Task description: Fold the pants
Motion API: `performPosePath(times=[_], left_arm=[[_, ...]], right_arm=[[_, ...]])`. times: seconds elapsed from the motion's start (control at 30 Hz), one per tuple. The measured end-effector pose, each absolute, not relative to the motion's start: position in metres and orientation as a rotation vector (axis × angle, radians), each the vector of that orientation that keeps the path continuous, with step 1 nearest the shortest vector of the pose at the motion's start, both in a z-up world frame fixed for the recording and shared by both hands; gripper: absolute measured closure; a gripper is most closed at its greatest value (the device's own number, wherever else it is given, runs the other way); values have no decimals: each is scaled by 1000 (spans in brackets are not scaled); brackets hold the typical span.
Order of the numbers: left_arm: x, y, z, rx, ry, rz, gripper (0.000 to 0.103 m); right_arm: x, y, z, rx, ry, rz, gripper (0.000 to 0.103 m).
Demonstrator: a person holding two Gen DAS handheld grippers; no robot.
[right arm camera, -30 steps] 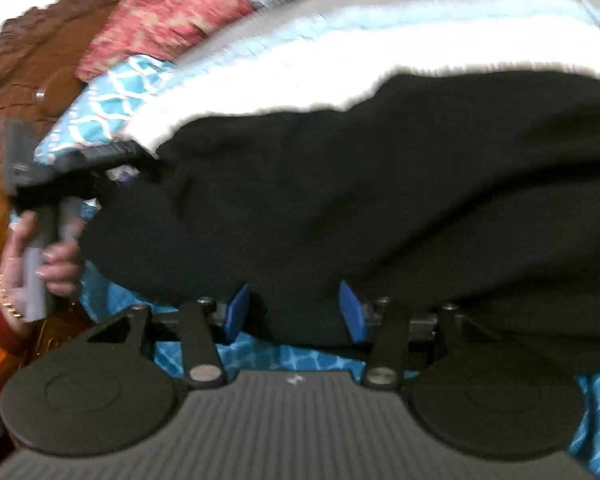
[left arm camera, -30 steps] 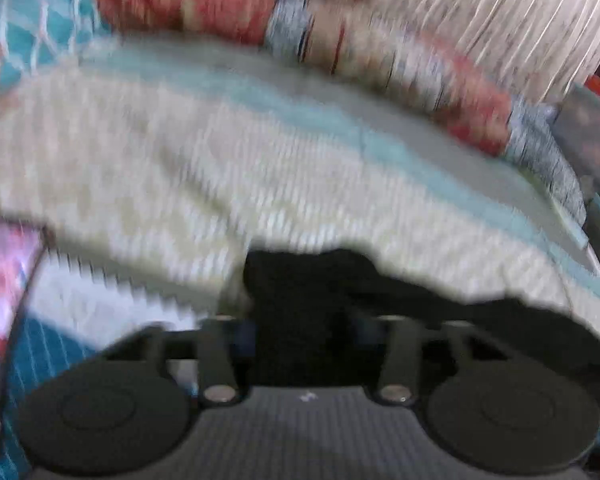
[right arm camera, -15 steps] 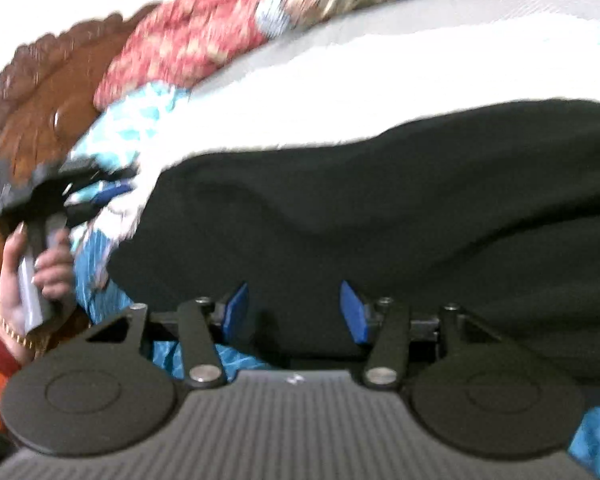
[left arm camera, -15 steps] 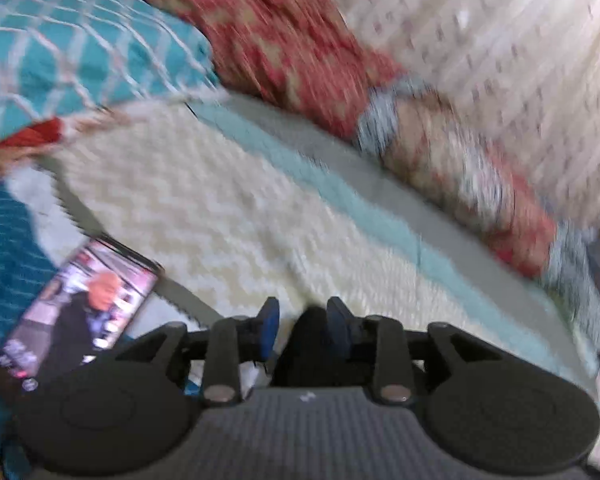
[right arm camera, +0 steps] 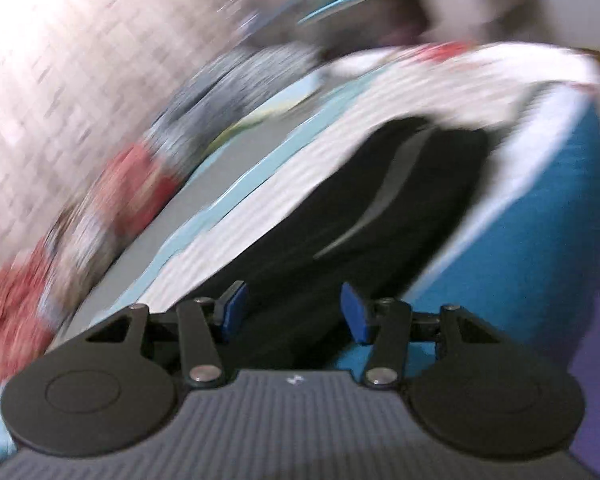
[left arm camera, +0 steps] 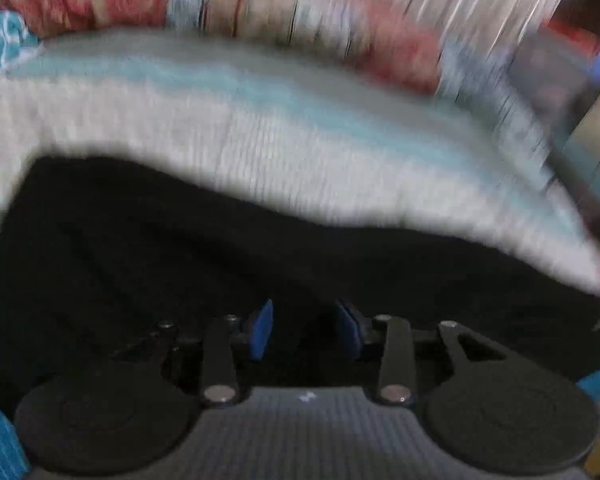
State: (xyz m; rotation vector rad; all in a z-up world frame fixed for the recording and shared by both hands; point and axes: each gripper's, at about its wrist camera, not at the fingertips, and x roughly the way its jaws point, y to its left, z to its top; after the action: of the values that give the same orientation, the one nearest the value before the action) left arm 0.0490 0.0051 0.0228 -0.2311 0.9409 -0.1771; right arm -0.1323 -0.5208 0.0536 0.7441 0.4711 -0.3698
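Two claws, left claw (left arm camera: pixel 304 330) and right claw (right arm camera: pixel 292 312), gape over soft, limp pants (right arm camera: pixel 380 220); pinch the twelve o'clock hem.

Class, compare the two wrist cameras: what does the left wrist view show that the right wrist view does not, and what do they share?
Only the left wrist view shows the teal lattice-print pillow at the far left and the pants as one broad dark spread.

Only the right wrist view shows the grey curved stripe on the pants and the solid blue bedding beside them.

Both show the black pants on the white knitted blanket, with the left tool and right tool open over the fabric.
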Motion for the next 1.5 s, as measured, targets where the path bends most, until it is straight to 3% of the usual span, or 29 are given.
performPosePath(times=[0.4, 0.43, 0.47, 0.5, 0.63, 0.83, 0.97, 1.13, 1.2, 1.23, 1.27, 1.33, 1.5], left_arm=[[60, -7, 20, -181, 1035, -83, 68], [62, -10, 20, -167, 1039, -74, 68], [64, -12, 19, -159, 1043, -69, 66], [64, -14, 19, -153, 1046, -64, 63], [64, -18, 24, -157, 1047, -52, 62], [50, -3, 43, -284, 1006, -105, 62], [36, 12, 52, -326, 971, -112, 58], [18, 42, 55, -383, 955, -85, 56], [7, 57, 58, -411, 940, -78, 56], [1, 64, 61, -423, 926, -77, 56], [-6, 72, 63, -435, 909, -75, 53], [-19, 87, 67, -453, 874, -61, 46], [-34, 114, 62, -504, 855, -11, 44]], right_arm=[[-131, -614, 2, 1001, 318, -448, 49], [-127, -615, 0, 1023, 306, -426, 59], [-120, -619, 0, 1033, 310, -398, 77], [-115, -625, 1, 1038, 331, -378, 86], [-104, -619, 18, 1008, 337, -360, 93], [-75, -533, 94, 591, 372, -158, 93], [-57, -441, 112, 301, 452, 36, 93], [-29, -323, 55, -205, 753, 78, 86], [-39, -289, 35, -469, 706, 19, 84], [-46, -280, 33, -563, 690, 10, 78], [-50, -274, 33, -630, 687, 2, 65], [-61, -274, 43, -661, 680, 18, 41], [-78, -288, 80, -507, 656, 144, 39]])
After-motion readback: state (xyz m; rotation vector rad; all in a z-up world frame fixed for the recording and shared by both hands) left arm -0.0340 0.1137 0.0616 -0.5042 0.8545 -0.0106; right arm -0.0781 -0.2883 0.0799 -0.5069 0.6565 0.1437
